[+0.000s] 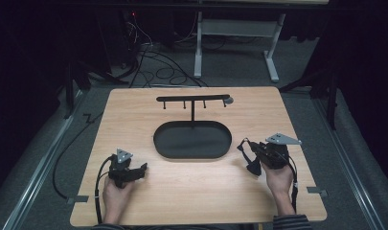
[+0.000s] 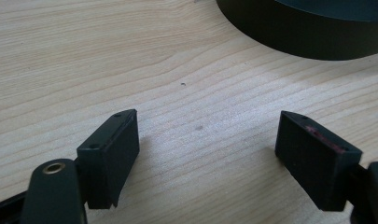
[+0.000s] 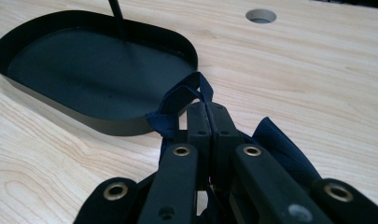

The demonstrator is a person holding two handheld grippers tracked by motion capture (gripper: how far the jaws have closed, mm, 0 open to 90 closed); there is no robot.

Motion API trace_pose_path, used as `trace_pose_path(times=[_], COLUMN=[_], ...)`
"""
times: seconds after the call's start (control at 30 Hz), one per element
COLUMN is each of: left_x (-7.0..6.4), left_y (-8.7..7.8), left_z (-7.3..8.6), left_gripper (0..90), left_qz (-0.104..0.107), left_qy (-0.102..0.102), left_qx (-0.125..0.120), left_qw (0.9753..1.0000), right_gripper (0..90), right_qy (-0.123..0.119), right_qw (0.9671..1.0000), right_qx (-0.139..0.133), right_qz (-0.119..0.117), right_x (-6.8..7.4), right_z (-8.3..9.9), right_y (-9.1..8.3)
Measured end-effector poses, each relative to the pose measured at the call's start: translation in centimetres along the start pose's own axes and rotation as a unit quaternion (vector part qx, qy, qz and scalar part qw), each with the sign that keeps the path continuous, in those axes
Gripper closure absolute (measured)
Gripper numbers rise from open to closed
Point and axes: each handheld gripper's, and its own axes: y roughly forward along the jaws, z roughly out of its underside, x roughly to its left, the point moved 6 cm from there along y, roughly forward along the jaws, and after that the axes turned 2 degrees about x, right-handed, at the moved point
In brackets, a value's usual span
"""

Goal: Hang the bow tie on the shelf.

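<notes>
On the wooden table, the dark blue strap is clenched in my right claw just beside the black tray's right end, under the hook stand, while my left claw rests released, jaws wide, near the tray's left end.

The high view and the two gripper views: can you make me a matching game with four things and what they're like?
Things:
1. left gripper
2. right gripper
3. oval tray
4. round hole

States or places:
A. black, in the middle of the table, a hook stand rising from it
B. cut into the wooden tabletop near the far edge
C. jaws wide apart over bare wood
D. jaws closed on a dark blue strap

Pairs: 1-C, 2-D, 3-A, 4-B
</notes>
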Motion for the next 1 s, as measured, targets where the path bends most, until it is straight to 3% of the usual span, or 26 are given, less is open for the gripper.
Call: trace_pose_path(times=[0.67,1.0], left_x=[0.0,0.0], left_y=[0.0,0.0], left_z=[0.0,0.0], left_gripper=[22.1,22.1], left_qz=[0.000,0.000], left_qy=[0.000,0.001], left_qx=[0.000,0.001], left_qw=[1.0000,1.0000], right_gripper=[90.0,90.0], right_qy=[-0.039,-0.047], right_qw=[0.9985,0.9974], right_qx=[-0.031,-0.043], right_qz=[-0.024,-0.035], right_x=[2.7,3.5], right_z=[-3.1,-4.3], right_y=[-0.6,-0.4])
